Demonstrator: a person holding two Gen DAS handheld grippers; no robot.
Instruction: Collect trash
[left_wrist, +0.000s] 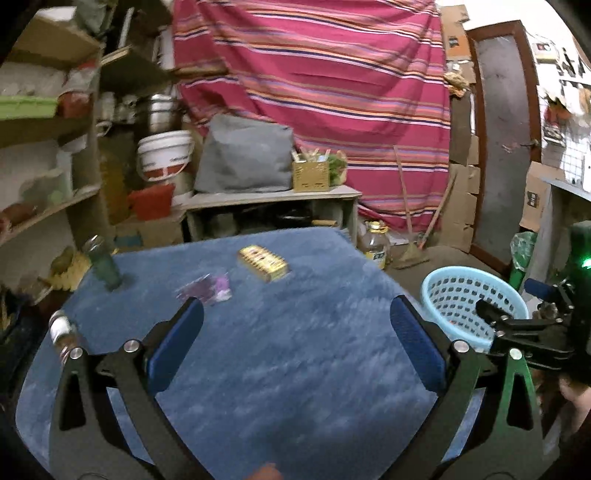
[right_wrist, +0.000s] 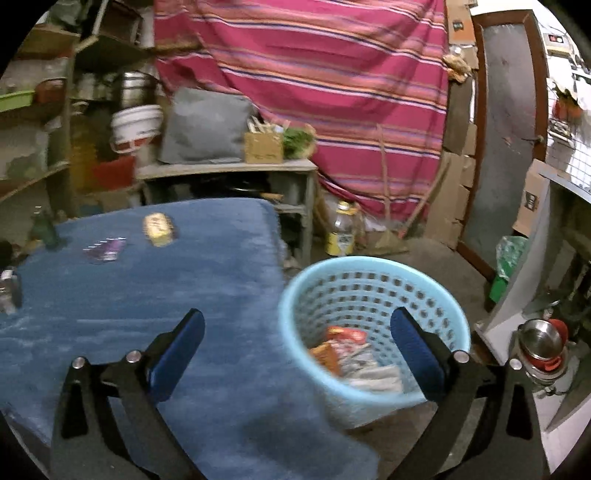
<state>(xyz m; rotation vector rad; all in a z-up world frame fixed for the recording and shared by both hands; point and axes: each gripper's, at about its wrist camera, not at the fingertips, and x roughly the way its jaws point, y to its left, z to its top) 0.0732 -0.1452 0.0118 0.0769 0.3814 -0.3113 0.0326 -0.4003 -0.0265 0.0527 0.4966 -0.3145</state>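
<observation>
Trash, a gold packet (left_wrist: 263, 263) and purple wrapper (left_wrist: 210, 288), lies on the blue counter (left_wrist: 295, 369); both grippers (left_wrist: 295, 325) (right_wrist: 297, 332) hang spread, empty. Next: reach, pinch, carry to basket (right_wrist: 295, 295).

A flat gold packet (left_wrist: 263, 263) lies on the blue-covered counter (left_wrist: 258, 350), toward its far edge. A purple wrapper (left_wrist: 207, 288) lies flat just beside the packet, nearer the left side, apart from it. A light blue perforated basket (right_wrist: 373, 288) stands upright on the floor, just beside the counter's right edge. Crumpled orange and white wrappers (right_wrist: 347, 350) rest at the bottom of the basket.
</observation>
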